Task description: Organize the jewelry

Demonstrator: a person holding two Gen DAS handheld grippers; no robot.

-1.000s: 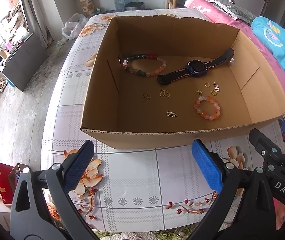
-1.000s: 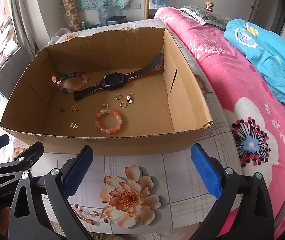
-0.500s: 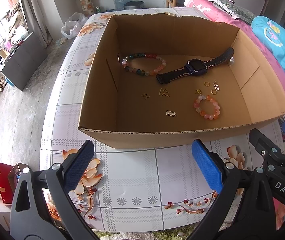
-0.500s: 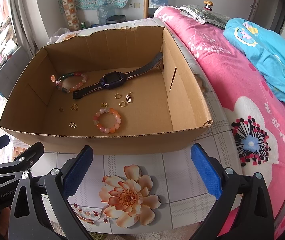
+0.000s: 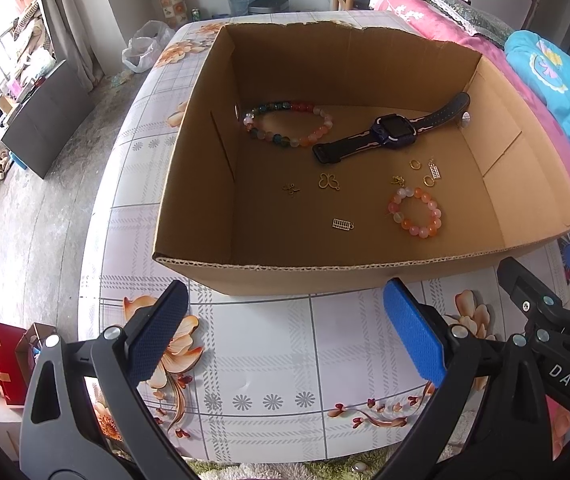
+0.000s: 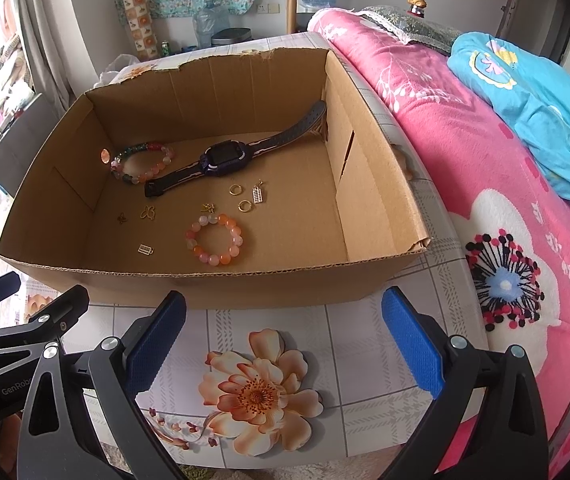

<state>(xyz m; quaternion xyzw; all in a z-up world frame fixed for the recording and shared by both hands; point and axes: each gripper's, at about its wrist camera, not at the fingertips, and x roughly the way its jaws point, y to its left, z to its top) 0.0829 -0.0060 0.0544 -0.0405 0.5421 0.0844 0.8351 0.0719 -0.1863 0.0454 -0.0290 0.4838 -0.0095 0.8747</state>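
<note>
We hold both tongs wide open and empty, side by side over the floral-tiled table (image 6: pixel 365 344), just short of the near wall of the shallow brown cardboard box (image 5: pixel 325 276). Our left tongs (image 5: pixel 285 332) and right tongs (image 6: pixel 285 338) each show two blue pads spread far apart with nothing between them.

All the jewelry lies loose on the box floor, ahead of and below both tongs. Nearest is the small orange-and-pink bead bracelet (image 6: pixel 213 239), straight ahead of our right tongs just past the near wall; from our left tongs it lies ahead and to the right (image 5: pixel 415 213). So we judge the right hand the nearer one for it. It lies flat as a ring, with no long axis to line up with.

Beyond it sit the small gold rings and charms (image 6: pixel 245 199), then the dark purple wristwatch (image 6: pixel 225 159), whose strap runs diagonally from near-left to far-right. The larger multicoloured bead bracelet (image 5: pixel 289 128) lies further on, toward the left, closer to our left tongs.

To reach anything, we judge the tongs must first clear the near wall, then drop.
</note>
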